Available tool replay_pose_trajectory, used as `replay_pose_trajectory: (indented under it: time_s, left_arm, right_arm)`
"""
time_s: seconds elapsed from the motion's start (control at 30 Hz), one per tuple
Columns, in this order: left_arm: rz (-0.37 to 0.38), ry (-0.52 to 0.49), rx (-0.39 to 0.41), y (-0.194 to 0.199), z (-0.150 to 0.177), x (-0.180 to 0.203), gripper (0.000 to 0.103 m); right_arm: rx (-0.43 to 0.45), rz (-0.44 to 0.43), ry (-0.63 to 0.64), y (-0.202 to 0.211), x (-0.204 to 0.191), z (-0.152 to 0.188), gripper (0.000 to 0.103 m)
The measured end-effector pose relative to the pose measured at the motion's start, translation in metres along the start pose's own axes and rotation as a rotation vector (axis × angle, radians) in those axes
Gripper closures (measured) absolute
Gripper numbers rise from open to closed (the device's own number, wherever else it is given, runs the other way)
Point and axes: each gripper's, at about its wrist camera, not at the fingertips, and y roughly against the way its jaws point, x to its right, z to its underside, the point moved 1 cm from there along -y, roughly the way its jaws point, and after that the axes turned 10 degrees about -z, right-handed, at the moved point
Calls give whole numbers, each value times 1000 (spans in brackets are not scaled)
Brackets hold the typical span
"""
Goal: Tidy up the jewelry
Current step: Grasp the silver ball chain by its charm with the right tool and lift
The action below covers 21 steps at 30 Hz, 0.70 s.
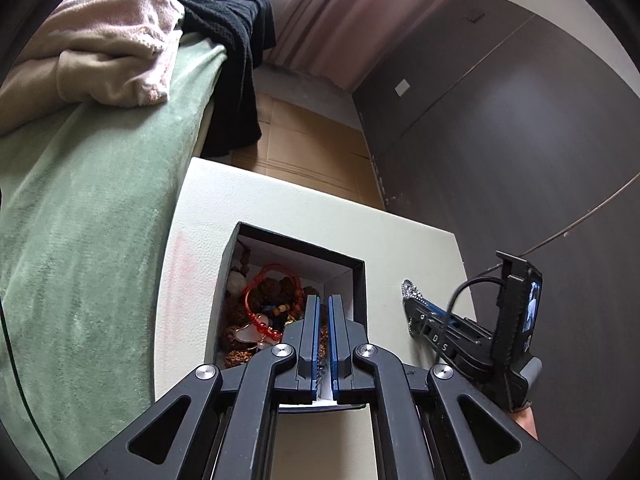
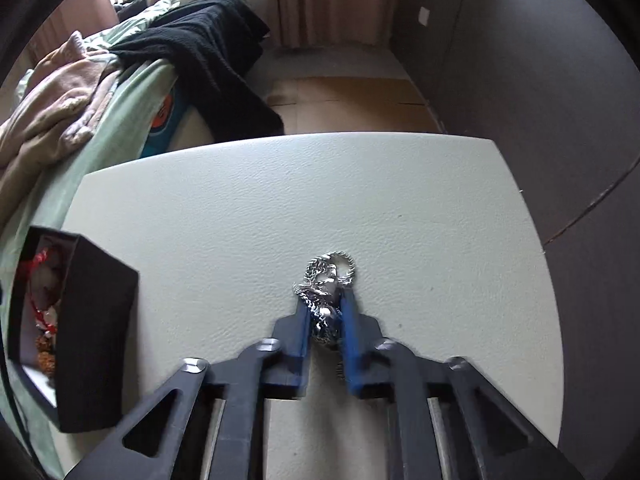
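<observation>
Left cam: my left gripper (image 1: 324, 300) hangs over the black box (image 1: 358, 280), fingers nearly together with a thin gap. Can't tell if anything's pinched, since the box's inside corner is hidden behind them. The beads (image 1: 268, 304) sit piled inside.

Right cam: my right gripper (image 2: 326, 314) is clamped on the silver chain (image 2: 328, 280) on the white table (image 2: 280, 200). A loose loop sticks out front and could snag or slip. Chain's tail is hidden.

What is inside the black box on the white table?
Inside the black box: a red cord bracelet, dark brown beads and other tangled jewelry. The left gripper covers the near right part; the bottom is hidden.
</observation>
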Motion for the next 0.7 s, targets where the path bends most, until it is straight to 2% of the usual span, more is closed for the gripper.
replay_pose_trajectory:
  time_s: [0.13,0.27,0.5,0.7]
  left_arm:
    - [1,23,10,7,-3,-8,99]
    - [3,39,22,15,-6,-14,99]
    - [15,49,28,25,-5,-22,99]
    - [34,78,46,36,-8,-31,99]
  right_arm:
    - [3,-150,-75,5,6,-3,89]
    - [41,-247,-104,22,4,-3,89]
    - [95,-338,-117,50,-13,-2,89]
    - [179,-407,-101,94,-29,-5,89]
